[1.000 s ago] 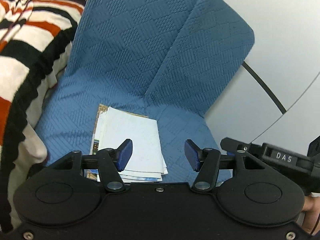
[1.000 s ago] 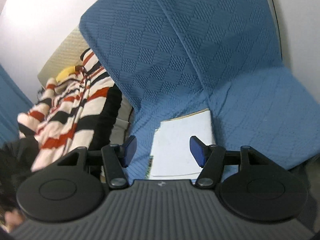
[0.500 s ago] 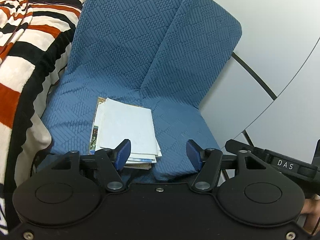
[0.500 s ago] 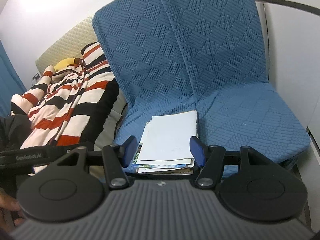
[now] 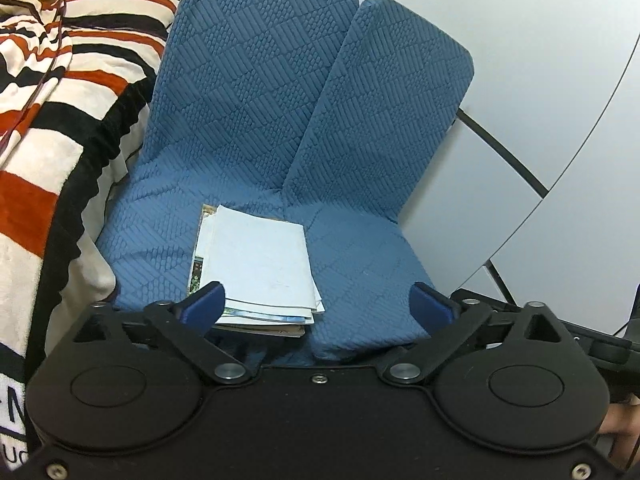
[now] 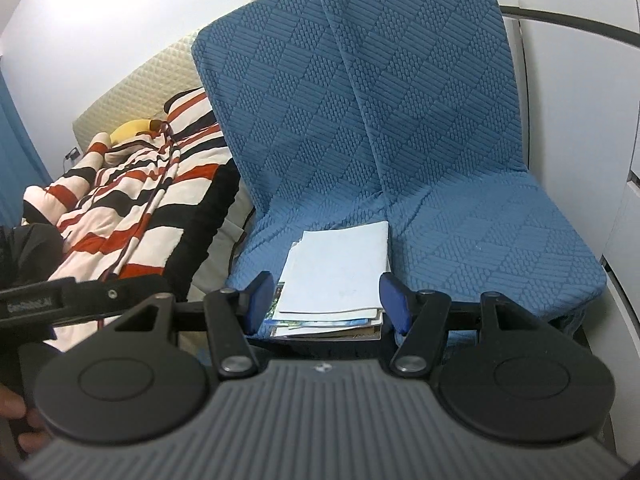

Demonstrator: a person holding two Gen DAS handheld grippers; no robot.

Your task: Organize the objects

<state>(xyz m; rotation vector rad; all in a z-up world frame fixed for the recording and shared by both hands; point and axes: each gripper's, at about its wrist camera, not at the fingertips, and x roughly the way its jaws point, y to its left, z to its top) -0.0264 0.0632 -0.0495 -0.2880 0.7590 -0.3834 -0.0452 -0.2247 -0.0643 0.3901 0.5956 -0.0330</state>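
A stack of magazines and white booklets (image 5: 258,268) lies on the left blue seat cushion (image 5: 152,240), near its front edge. It also shows in the right wrist view (image 6: 336,280). My left gripper (image 5: 318,308) is open and empty, held in front of the seats, its left finger just before the stack's front left corner. My right gripper (image 6: 326,300) is open and empty, its two blue fingers standing either side of the stack's front edge, a little short of it.
Two blue quilted seats (image 6: 480,220) stand side by side against a white wall (image 5: 540,80). A red, black and white striped blanket (image 5: 48,120) lies on the bed to the left, with a yellow plush (image 6: 132,128) behind it.
Both grippers have pulled back and away from the stack, so more of the seats shows. The left gripper's fingers stand wider apart. The stack has not moved.
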